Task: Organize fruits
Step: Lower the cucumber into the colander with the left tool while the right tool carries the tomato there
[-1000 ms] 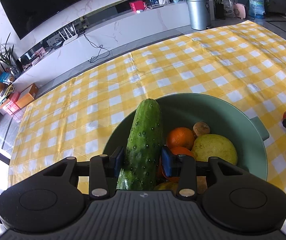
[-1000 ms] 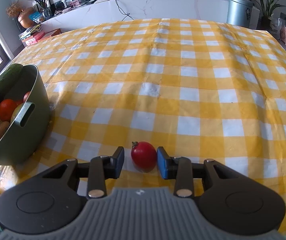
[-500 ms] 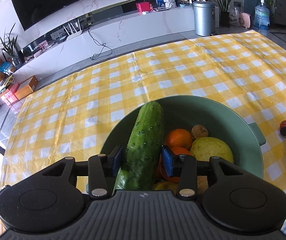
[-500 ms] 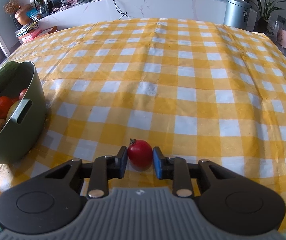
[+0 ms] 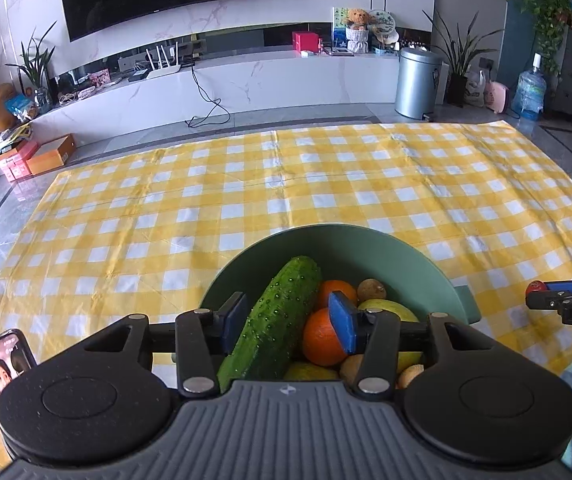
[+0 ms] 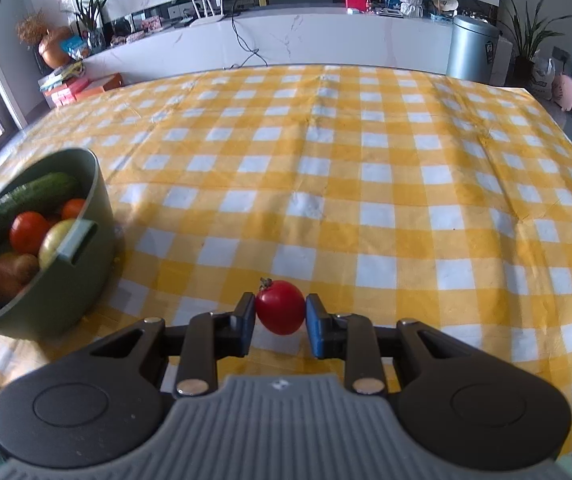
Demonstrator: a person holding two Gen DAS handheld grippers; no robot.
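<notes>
- Squarely between the right gripper (image 6: 280, 320) pads sat the tomato (image 6: 280, 306), pinched on both sides, raised above the checked cloth (image 6: 365, 184).
- Looked red, glossy, round, stem turned left.
- Lay slack in the green bowl (image 5: 365, 240): cucumber (image 5: 276, 318), left gripper (image 5: 287, 316) spread apart, released.

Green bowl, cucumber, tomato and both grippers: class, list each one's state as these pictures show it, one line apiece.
Green bowl: upright on the checked cloth, holding fruit.
Cucumber: leaning on the bowl's rim, between the left pads.
Left gripper: open around the cucumber.
Tomato: clamped between the right pads, stem up-left.
Right gripper: shut on the tomato.
Oranges: lying in the bowl.
</notes>
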